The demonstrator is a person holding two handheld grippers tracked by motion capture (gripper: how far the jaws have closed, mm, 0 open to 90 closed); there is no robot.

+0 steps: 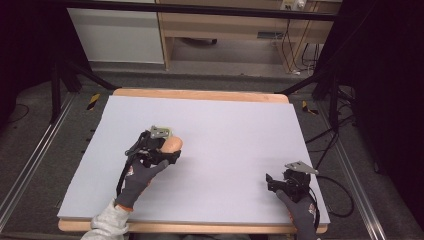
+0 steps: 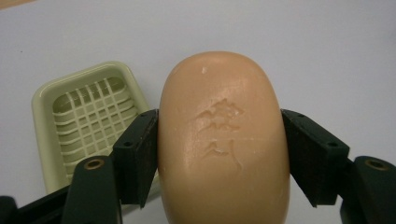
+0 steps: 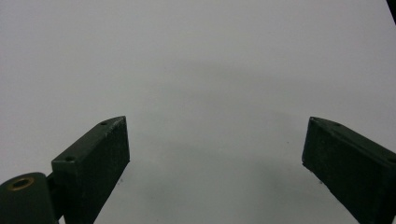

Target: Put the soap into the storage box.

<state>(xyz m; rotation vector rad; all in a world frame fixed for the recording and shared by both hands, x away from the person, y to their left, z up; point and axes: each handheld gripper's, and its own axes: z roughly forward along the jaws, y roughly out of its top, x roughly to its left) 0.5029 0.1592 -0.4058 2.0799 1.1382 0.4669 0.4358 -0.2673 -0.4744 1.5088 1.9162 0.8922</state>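
One smooth peach oval soap bar [image 2: 224, 144], clamped by the left gripper [image 2: 219, 154], beside one pale-green gridded plastic soap dish [image 2: 86, 121]; right gripper [image 3: 215, 158] gapes empty.

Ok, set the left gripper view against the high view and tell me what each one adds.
Left gripper view: a pale green soap dish with a grid floor, and the characters stamped in the soap bar. High view: the right tongs apart near the table's right edge, both gloved hands. Shared: the left tongs clamped on the soap.

Grey mat [image 1: 225, 130] mid frame on a wood table [image 1: 200, 94], shelf unit [image 1: 240, 25] up top, cables [image 1: 300, 50] upper right.
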